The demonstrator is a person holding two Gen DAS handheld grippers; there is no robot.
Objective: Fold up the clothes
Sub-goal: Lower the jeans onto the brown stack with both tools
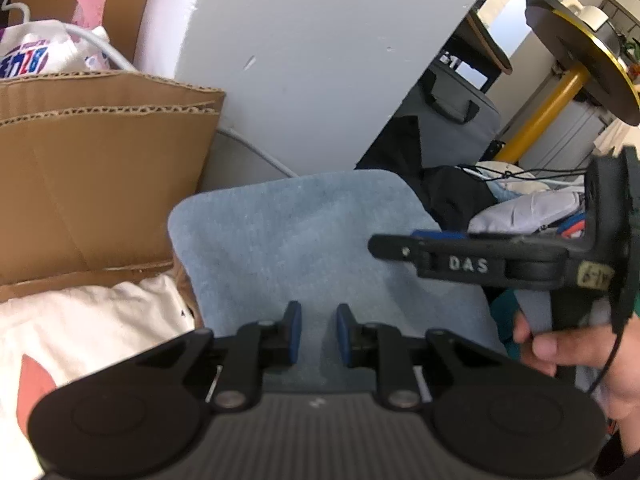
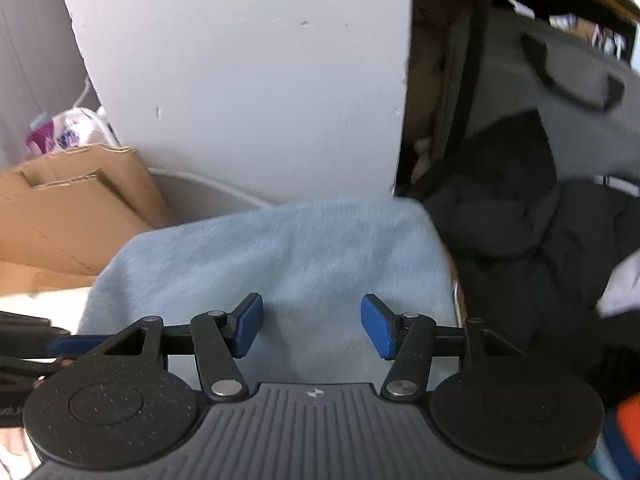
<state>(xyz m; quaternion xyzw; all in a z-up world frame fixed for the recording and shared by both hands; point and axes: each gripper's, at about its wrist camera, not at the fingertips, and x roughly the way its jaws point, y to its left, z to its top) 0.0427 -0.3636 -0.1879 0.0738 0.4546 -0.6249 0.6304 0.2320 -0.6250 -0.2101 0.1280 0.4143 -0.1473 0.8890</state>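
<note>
Both grippers hover over the folded blue cloth [image 1: 304,240]: left gripper [image 1: 318,330] narrowly parted, right gripper [image 2: 312,326] wider, neither gripping anything.

Left gripper [image 1: 318,330] points downward, jaws narrowly apart; right gripper [image 2: 312,326] gapes wider, gripped by a hand [image 1: 576,356].

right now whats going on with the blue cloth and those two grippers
A person is folding clothes with a handheld gripper in each hand. Both hang over a light blue cloth that lies flat, apparently already folded. The left gripper has its pads a narrow gap apart with nothing pinched between them. The right gripper is open wider, also gripping nothing. A cardboard box sits to the left, a white garment lies beside the cloth, and dark clothes are piled on the right.
</note>
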